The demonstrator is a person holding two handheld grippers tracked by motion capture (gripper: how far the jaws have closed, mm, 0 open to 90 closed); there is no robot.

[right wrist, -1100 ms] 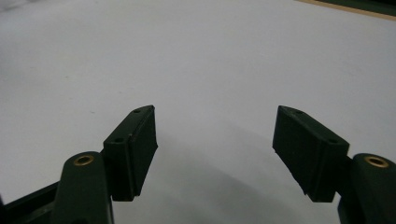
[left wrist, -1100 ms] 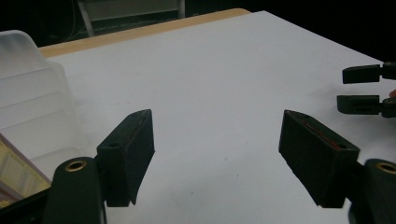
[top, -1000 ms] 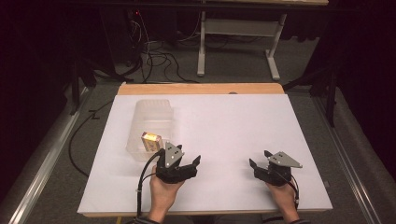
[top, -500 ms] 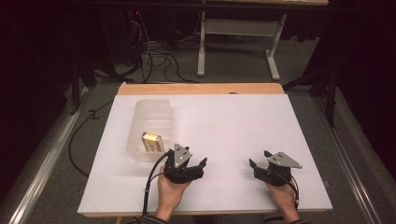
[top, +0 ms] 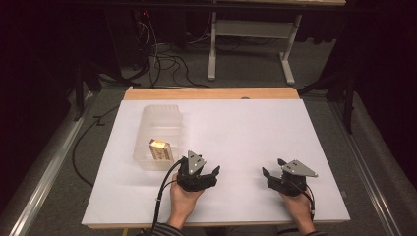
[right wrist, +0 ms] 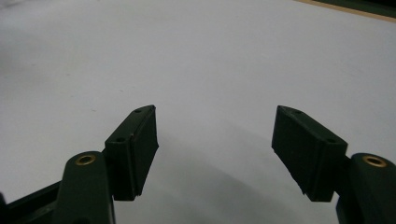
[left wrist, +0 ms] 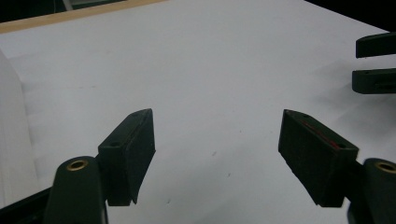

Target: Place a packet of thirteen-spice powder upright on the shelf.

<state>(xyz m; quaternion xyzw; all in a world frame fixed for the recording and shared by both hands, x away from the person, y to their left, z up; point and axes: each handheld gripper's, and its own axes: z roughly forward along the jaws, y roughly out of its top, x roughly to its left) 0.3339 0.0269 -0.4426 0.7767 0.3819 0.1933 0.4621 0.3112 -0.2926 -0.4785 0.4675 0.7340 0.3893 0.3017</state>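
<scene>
Yellow-topped small box (top: 160, 149) lies inside the clear plastic tub (top: 160, 118) on the white-covered table (top: 246, 128), at ten o'clock from the left gripper (top: 209, 175), fingers apart. Right gripper (top: 271, 173) at three o'clock, fingers also apart, empty.

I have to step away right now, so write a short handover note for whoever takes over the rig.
Left gripper: open, empty, low over the white table, just right of the clear plastic bin.
Right gripper: open, empty, near the table's front right.
Small yellow-topped box: lies in the near end of the bin.
Done: the box is in the bin, nothing is held.
Left: apparently nothing on the table to move; check that the box sits well.
</scene>
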